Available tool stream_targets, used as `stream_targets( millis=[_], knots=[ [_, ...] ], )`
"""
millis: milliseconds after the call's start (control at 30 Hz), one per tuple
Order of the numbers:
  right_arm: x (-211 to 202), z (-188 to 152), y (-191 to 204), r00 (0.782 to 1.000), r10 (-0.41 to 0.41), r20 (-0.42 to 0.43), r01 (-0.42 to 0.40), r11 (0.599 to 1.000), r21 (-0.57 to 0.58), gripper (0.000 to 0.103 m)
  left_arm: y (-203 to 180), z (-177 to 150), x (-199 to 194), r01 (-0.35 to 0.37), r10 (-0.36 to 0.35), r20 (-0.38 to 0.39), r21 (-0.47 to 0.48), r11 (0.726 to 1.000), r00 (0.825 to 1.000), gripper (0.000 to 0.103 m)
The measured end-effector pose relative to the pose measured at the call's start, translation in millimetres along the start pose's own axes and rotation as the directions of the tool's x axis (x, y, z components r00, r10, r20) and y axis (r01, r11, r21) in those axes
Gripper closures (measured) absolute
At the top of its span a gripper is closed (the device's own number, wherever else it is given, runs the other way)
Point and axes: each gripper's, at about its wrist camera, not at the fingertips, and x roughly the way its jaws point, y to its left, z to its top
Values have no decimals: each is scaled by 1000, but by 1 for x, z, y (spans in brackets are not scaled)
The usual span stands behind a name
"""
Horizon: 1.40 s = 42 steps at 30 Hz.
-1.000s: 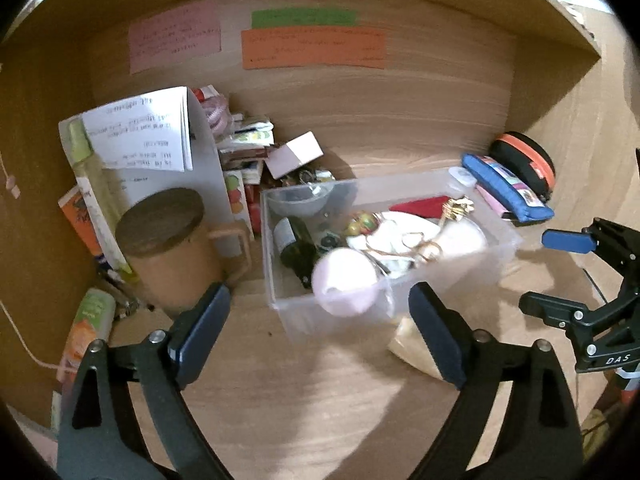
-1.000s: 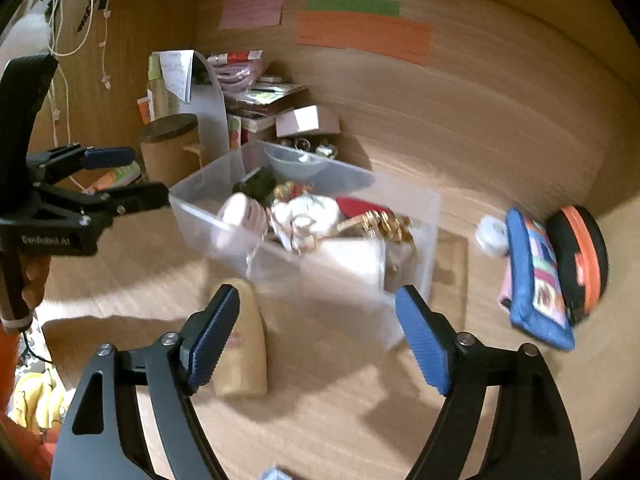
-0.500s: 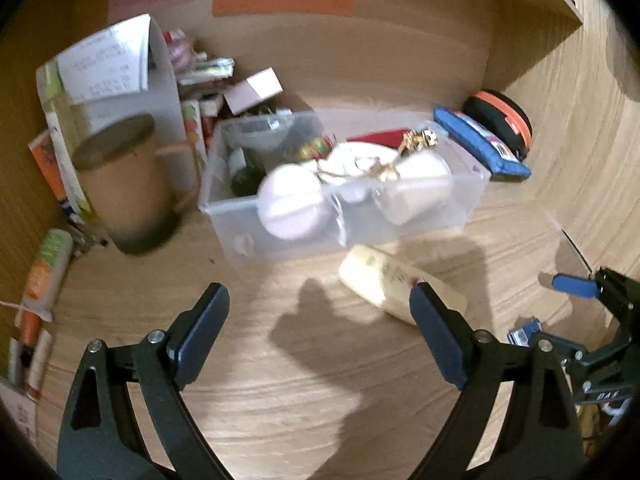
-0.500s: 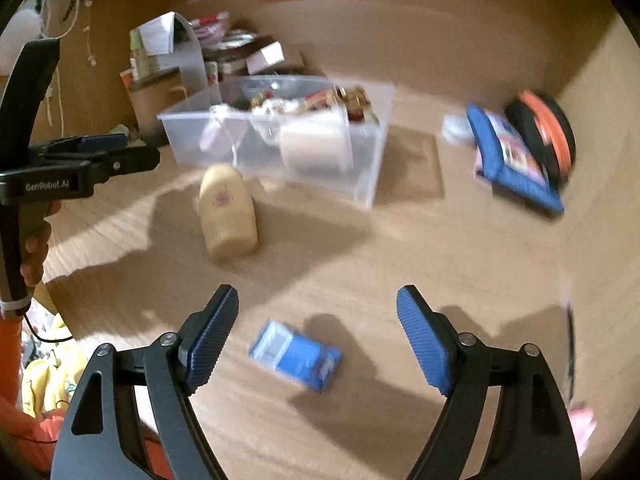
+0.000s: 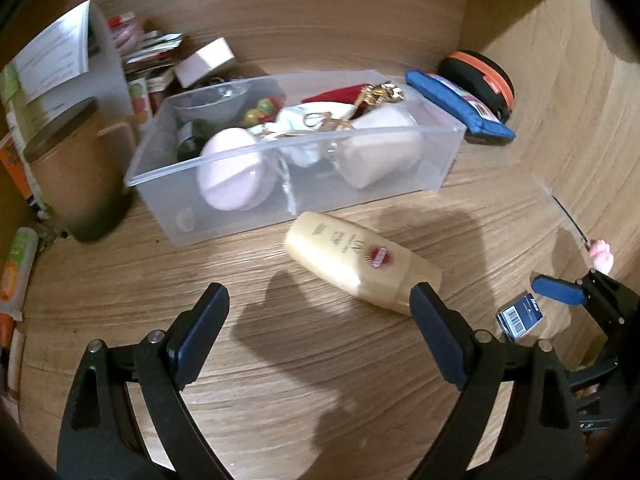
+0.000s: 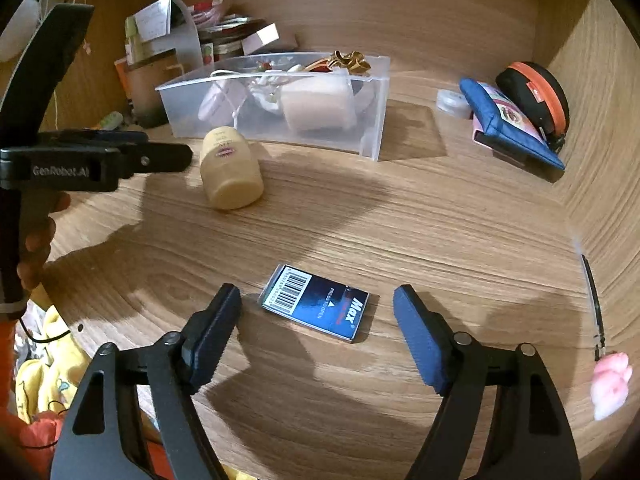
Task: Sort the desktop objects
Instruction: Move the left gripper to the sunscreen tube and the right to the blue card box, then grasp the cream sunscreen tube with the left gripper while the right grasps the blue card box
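right gripper (image 6: 317, 328) fingers are closing round the small blue box (image 6: 318, 307) but not touching yet, so i'd drop lower and square up first; left gripper (image 5: 318, 326) hangs open by the cream bottle (image 5: 360, 266).

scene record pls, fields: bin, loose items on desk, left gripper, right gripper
bin: clear plastic bin, upright at the back of the desk, holding mixed small items
loose items: cream bottle lying on its side in front of the bin; blue staple box flat on the desk
left gripper: open, empty, near the bottle
right gripper: closing, jaws either side of the box, not touching
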Motion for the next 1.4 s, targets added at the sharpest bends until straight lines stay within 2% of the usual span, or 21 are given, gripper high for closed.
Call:
stream_targets(
  millis=[100, 167, 600, 767, 867, 1000, 1200, 1300, 1400],
  knots=[
    [-2, 0, -3, 1000, 0, 10, 0, 1000, 4, 40, -5, 4, 8, 13, -13, -19, 13, 1000, 1000, 11],
    [-2, 0, -6, 1000, -1, 13, 1, 1000, 6, 53, -8, 7, 15, 20, -20, -40, 13, 1000, 999, 11],
    [0, 3, -25, 999, 34, 28, -35, 999, 37, 53, -15, 25, 33, 47, -52, -97, -51, 998, 994, 10],
    [-3, 5, -30, 998, 42, 46, -44, 998, 46, 53, -25, 25, 42, 26, -30, -118, -37, 999, 993, 10],
    [-6, 7, -31, 997, 45, 60, -47, 998, 43, 53, -30, 22, 50, 29, -33, -143, -26, 999, 989, 19],
    [-10, 10, -33, 996, 42, 75, -45, 998, 35, 53, -38, 22, 52, 27, -24, -139, 17, 1000, 990, 26],
    [-8, 14, -35, 996, 45, 80, -48, 998, 39, 53, -45, 22, 54, 11, -7, -126, 30, 999, 992, 36],
    [-9, 13, -33, 996, 39, 83, -41, 999, 34, 53, -36, 21, 48, 63, -65, -126, -14, 998, 990, 45],
    [-11, 14, -34, 996, 33, 87, -36, 999, 30, 53, -18, 18, 42, 143, -156, -128, -105, 984, 979, 53]
  ],
)
